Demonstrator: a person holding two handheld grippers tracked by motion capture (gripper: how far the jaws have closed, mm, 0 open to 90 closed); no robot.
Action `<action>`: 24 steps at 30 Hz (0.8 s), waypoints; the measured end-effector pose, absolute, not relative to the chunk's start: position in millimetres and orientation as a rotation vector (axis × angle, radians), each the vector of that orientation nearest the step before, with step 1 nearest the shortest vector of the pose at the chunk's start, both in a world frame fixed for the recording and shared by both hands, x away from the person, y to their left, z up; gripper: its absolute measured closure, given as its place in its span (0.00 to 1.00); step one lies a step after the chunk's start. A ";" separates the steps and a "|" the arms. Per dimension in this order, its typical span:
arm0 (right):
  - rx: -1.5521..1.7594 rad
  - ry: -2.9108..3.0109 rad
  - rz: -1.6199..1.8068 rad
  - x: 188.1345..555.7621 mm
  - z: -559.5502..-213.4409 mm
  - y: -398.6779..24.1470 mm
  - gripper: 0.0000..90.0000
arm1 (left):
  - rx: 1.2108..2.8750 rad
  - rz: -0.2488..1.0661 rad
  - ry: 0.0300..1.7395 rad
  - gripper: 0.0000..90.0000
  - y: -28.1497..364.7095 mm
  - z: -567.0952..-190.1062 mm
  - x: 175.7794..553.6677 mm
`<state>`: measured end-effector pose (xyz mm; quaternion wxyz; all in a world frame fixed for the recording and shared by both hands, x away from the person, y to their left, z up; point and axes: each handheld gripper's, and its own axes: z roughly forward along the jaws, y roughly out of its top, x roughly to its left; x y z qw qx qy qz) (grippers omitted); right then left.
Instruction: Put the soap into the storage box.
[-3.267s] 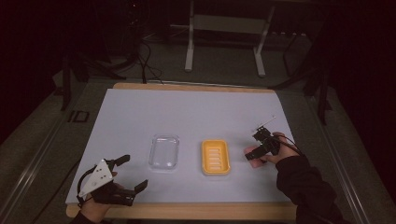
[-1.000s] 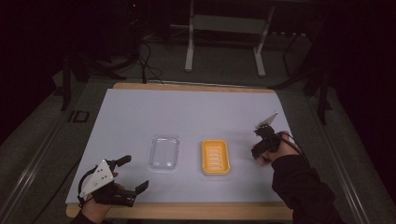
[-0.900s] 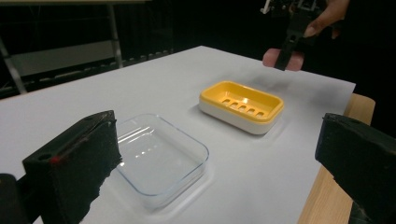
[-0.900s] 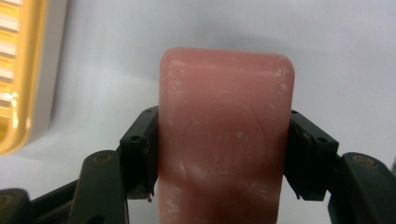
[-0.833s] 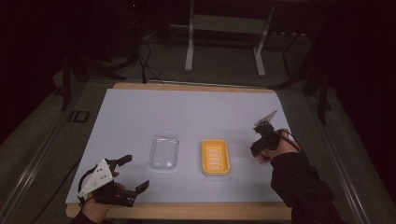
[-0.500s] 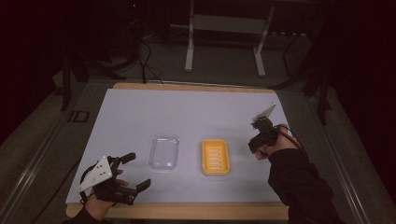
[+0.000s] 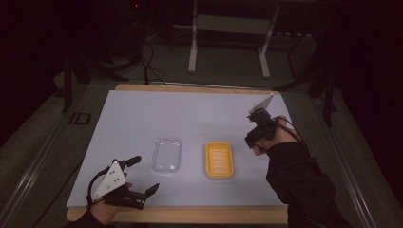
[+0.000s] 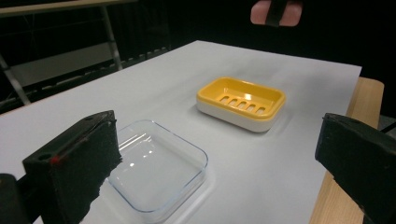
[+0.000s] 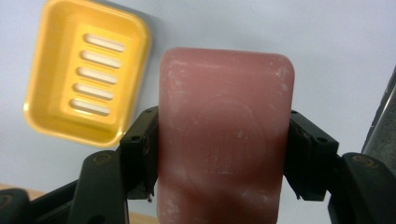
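Note:
My right gripper (image 9: 224,156) is shut on a pinkish-red soap bar (image 9: 224,116), gripped by its two long sides. In the high view the right gripper (image 7: 253,137) hangs above the table, just right of a yellow slotted soap dish (image 7: 219,160). The dish (image 9: 86,70) lies below and to the left of the soap. A clear plastic tray (image 7: 167,155) sits left of the dish. My left gripper (image 7: 144,175) rests near the front left edge, open with nothing between its jaws. From it, the tray (image 8: 154,168) is close and the dish (image 8: 240,102) farther off.
A white sheet (image 7: 190,114) covers the wooden table (image 7: 190,216), whose bare front edge shows. A metal stand (image 7: 228,28) and cables lie on the dark floor behind. The person's right hand (image 8: 273,11) shows at the top of the left gripper view.
The right gripper has lifted off the table with the soap and drifted slightly left toward the yellow dish. The left gripper has stayed where it was.

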<state>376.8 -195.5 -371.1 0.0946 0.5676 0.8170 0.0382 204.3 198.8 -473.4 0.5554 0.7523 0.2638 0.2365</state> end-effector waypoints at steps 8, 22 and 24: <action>1.659 2.424 0.113 376.6 -346.7 -169.0 0.41 | 1.771 0.537 0.607 0.00 196.8 -473.7 204.1; 1.640 2.465 0.169 381.1 -342.2 -124.4 0.41 | 1.763 0.528 0.600 0.00 198.1 -473.2 203.0; 1.644 2.476 0.160 382.7 -347.3 -120.4 0.41 | 1.764 0.526 0.600 0.00 198.2 -473.4 203.5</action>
